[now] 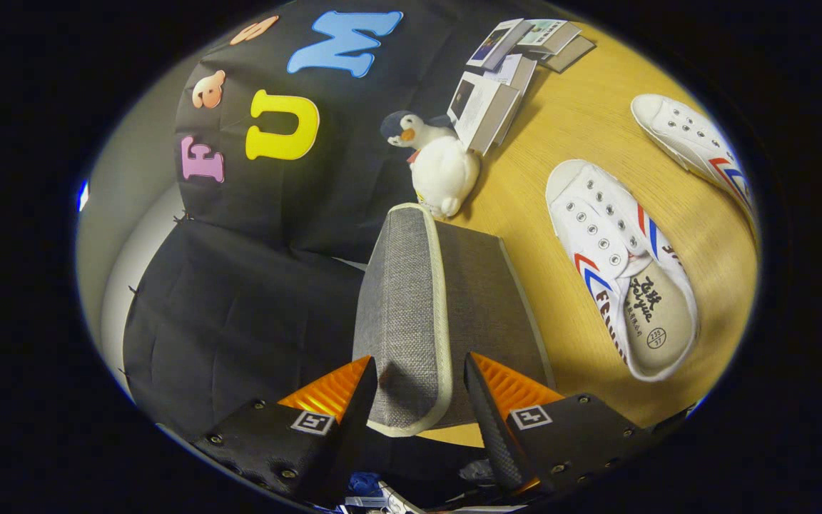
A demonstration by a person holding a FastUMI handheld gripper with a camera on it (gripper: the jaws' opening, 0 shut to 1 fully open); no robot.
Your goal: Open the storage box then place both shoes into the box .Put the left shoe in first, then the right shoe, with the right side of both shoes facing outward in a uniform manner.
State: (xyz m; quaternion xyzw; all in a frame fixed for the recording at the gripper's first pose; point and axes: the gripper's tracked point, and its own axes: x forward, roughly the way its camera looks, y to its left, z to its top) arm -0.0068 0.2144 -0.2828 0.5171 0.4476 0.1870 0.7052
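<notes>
Straddling the storage box's lid (411, 314), the gripper (418, 400) stands spread, barely pinching; the box is partly open, both shoes (621, 264) (696, 143) lying beside it, unpacked.

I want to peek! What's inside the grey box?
Can't tell yet. The jaws of the gripper straddle the grey box lid edge, but only its fabric outside shows, so the inside is covered. Both shoes lie outside on the table.

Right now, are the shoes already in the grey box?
No. Both white shoes lie on the wooden table, outside the grey box. The tongs straddle its lid edge.
</notes>
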